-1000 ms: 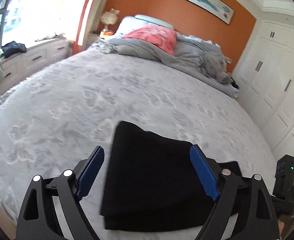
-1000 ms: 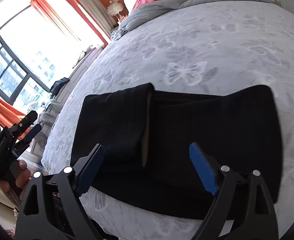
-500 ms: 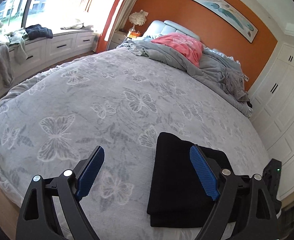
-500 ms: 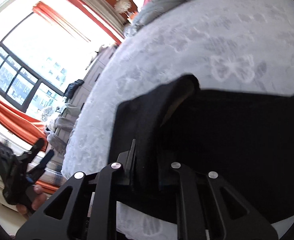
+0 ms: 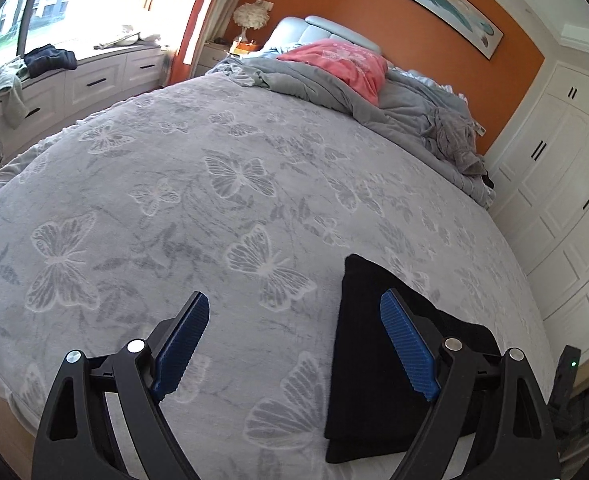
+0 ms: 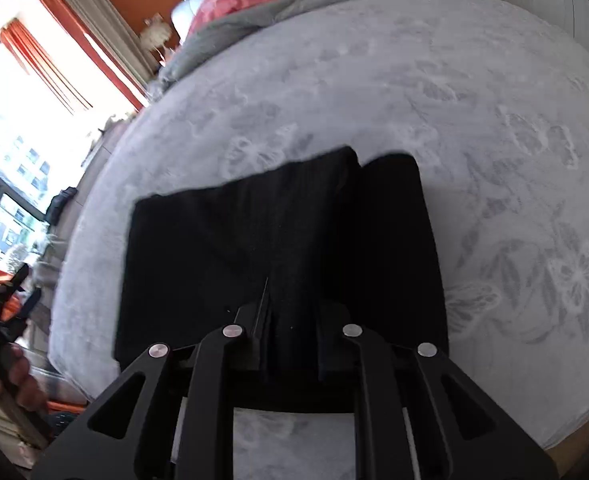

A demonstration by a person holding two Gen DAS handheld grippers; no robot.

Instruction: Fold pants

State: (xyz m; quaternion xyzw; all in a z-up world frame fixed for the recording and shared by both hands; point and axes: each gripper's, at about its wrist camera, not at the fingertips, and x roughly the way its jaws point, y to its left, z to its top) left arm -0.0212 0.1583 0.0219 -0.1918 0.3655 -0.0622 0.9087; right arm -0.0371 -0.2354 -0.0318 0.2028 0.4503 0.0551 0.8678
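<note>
On the butterfly-print bedspread (image 5: 230,200), the folded black pants (image 6: 278,248) are lying at the bed's near edge, the right gripper (image 6: 290,332) pinching their near hem at six o'clock while the left gripper (image 5: 294,344) is hovering wide open, pants under its right finger.

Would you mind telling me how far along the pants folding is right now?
Mostly done: the black pants lie as a compact layered rectangle on the bed. In hand: the right tool is shut on the near edge of the pants. The left tool is open, holding nothing. Left: release.
</note>
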